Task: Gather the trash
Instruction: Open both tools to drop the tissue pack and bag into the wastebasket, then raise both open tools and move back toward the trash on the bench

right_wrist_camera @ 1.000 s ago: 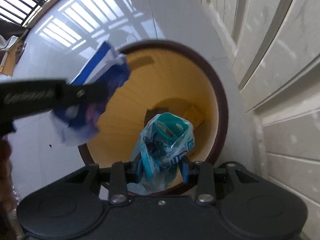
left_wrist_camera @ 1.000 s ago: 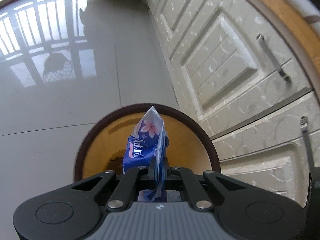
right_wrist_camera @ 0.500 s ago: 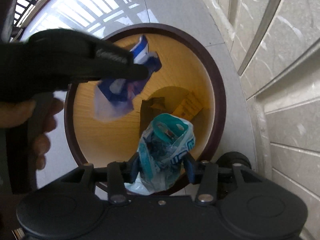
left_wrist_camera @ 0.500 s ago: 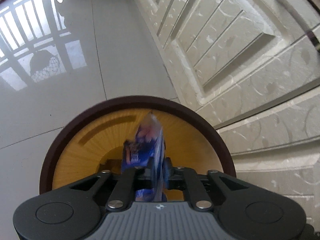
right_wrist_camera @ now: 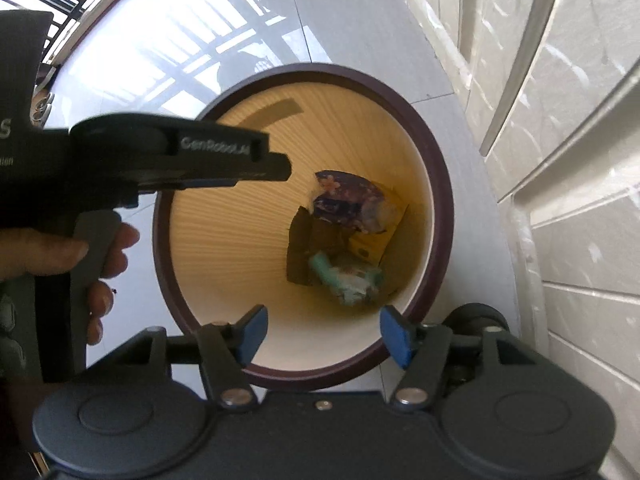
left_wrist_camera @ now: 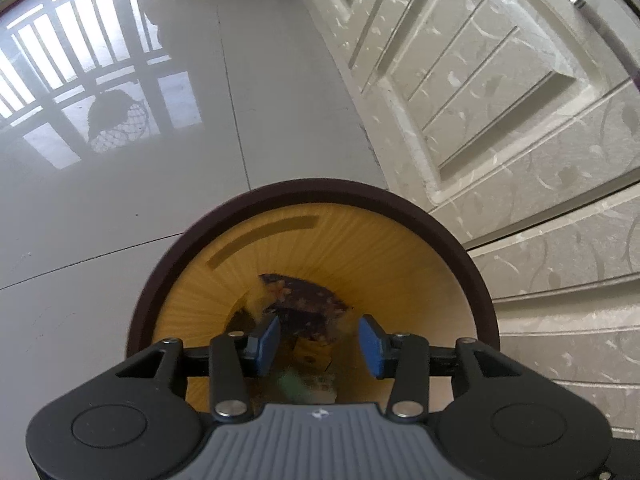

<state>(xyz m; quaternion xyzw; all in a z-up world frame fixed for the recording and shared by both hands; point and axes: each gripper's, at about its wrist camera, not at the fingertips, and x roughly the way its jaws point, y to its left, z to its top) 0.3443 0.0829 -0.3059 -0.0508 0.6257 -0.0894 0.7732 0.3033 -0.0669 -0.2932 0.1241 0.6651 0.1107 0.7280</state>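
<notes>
Down in the bin point(right_wrist_camera: 440, 184), we see the blue wrapper point(right_wrist_camera: 348, 196) and teal wrapper point(right_wrist_camera: 348, 280) lying dim and blurred. Our left gripper point(left_wrist_camera: 318, 344) and right gripper point(right_wrist_camera: 322, 336) are both opening, nothing between them.

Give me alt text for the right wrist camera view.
A round bin on the floor holds a blue wrapper and a teal wrapper. The right gripper, jaws opening and empty, hangs above; the left gripper reaches in.
</notes>
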